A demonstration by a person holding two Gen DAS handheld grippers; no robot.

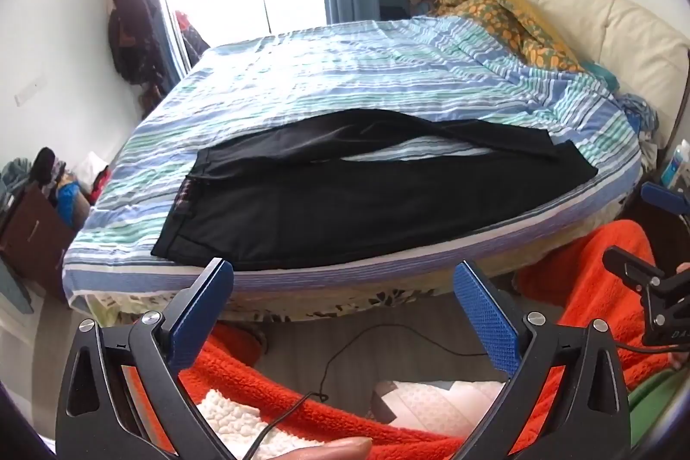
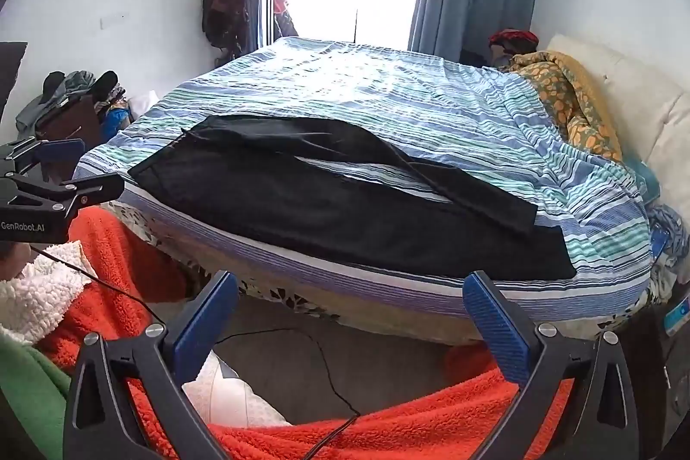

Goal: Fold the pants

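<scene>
black pants (image 1: 345, 197) lie flat along the near edge of the bed (image 1: 327, 80), waistband to the left, legs running right with a strip of striped sheet showing between them. left gripper (image 1: 343, 313) hangs short of the mattress, jaws spread wide, holding nothing. right gripper (image 2: 351, 324) likewise (wide apart, empty). orange fleece (image 2: 388, 430) lies below both.
</scene>
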